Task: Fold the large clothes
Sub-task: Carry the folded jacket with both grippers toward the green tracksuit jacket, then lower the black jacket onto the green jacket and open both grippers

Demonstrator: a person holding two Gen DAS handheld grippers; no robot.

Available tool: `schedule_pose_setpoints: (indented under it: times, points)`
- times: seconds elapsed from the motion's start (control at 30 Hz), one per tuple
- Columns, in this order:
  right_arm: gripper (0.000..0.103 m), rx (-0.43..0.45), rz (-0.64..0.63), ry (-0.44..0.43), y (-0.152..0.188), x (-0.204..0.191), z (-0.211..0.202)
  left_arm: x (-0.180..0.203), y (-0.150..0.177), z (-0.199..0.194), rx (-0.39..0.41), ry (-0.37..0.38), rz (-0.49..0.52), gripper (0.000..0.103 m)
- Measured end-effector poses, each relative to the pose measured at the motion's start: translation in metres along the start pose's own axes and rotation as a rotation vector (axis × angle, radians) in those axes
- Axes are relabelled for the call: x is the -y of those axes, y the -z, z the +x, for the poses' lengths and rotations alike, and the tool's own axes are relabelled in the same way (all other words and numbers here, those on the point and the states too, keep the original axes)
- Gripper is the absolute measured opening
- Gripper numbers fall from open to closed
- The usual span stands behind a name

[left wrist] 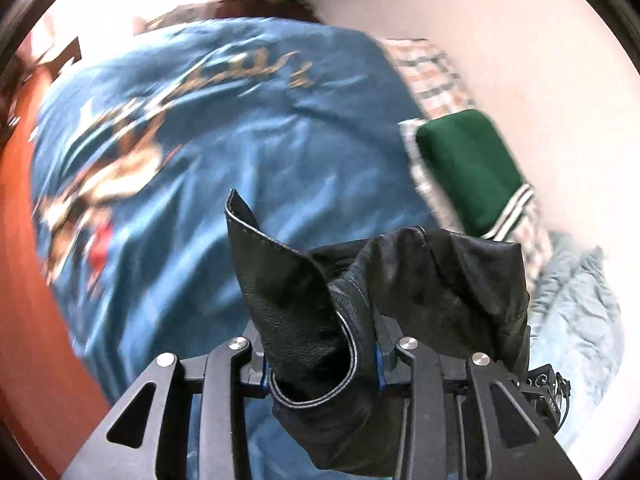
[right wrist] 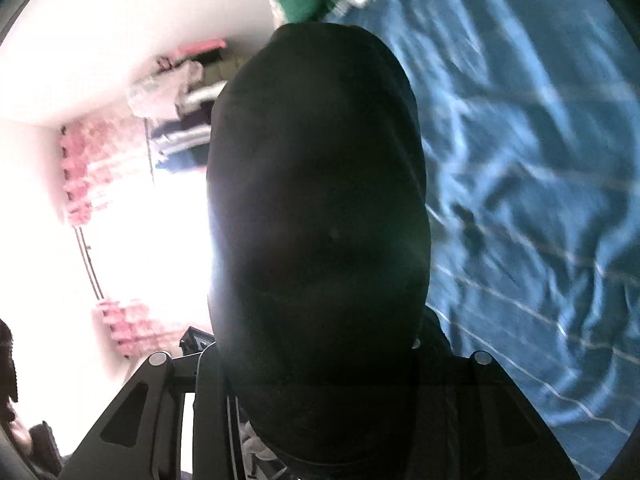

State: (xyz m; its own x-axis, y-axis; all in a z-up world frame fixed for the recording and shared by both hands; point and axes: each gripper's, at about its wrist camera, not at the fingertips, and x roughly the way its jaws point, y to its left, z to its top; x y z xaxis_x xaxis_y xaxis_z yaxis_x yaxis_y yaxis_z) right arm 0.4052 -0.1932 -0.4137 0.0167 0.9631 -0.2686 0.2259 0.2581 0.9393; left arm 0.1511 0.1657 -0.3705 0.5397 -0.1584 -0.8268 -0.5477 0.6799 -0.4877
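Observation:
A black leather garment (left wrist: pixel 320 300) with white stitched edges rises in crumpled folds from between the pads of my left gripper (left wrist: pixel 322 368), which is shut on it above the bed. In the right wrist view the same black garment (right wrist: pixel 316 200) bulges up in front of the lens as a dark mass. It hides the fingertips of my right gripper (right wrist: pixel 320 368), which is shut on it. Only the outer arms of that gripper show at the bottom.
A blue bedspread (left wrist: pixel 200 140) with a printed picture covers the bed; its creases also show in the right wrist view (right wrist: pixel 520 160). A folded green cloth (left wrist: pixel 468 168) lies on a checked cloth (left wrist: pixel 432 76), with a pale blue fluffy cloth (left wrist: pixel 580 312) beside them. Pink curtains (right wrist: pixel 92 168) frame a bright window.

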Motion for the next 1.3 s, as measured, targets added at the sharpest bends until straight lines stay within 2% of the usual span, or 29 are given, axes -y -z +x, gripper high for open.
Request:
schedule_pose_setpoints:
  times: [0.23, 0.27, 0.43, 0.53, 0.67, 0.83, 0.93, 1.03, 1.17, 1.27, 1.3]
  points:
    - [0.042, 0.195, -0.047, -0.042, -0.084, -0.111, -0.010, 0.095, -0.114, 0.026, 0.014, 0.147, 0.155, 0.031]
    - [0.042, 0.223, -0.059, -0.047, -0.094, -0.116, -0.020, 0.113, -0.135, 0.034, 0.017, 0.178, 0.178, 0.031]
    - [0.042, 0.342, -0.108, -0.071, -0.173, -0.180, -0.025, 0.179, -0.206, 0.069, 0.034, 0.253, 0.251, 0.031]
    - [0.042, 0.369, -0.120, -0.088, -0.222, -0.200, -0.022, 0.216, -0.244, 0.095, 0.046, 0.281, 0.274, 0.031]
    - [0.042, 0.341, -0.133, -0.102, -0.311, -0.216, -0.017, 0.250, -0.280, 0.141, 0.062, 0.282, 0.267, 0.031]
    - [0.042, 0.305, -0.109, -0.098, -0.416, -0.185, -0.002, 0.272, -0.300, 0.218, 0.046, 0.248, 0.280, 0.031]
    - [0.042, 0.309, -0.072, -0.095, -0.458, -0.148, 0.002, 0.272, -0.304, 0.281, -0.004, 0.212, 0.302, 0.031]
    - [0.042, 0.310, -0.040, -0.075, -0.492, -0.114, 0.004, 0.271, -0.303, 0.328, -0.044, 0.170, 0.350, 0.032]
    - [0.047, 0.298, -0.010, -0.050, -0.510, -0.107, -0.001, 0.272, -0.298, 0.344, -0.067, 0.164, 0.382, 0.039]
    - [0.064, 0.272, -0.030, 0.098, -0.508, -0.126, 0.002, 0.280, -0.295, 0.333, -0.072, 0.114, 0.427, 0.039]
    - [0.068, 0.279, -0.039, 0.178, -0.505, -0.138, 0.000, 0.281, -0.295, 0.331, -0.073, 0.098, 0.435, 0.041]
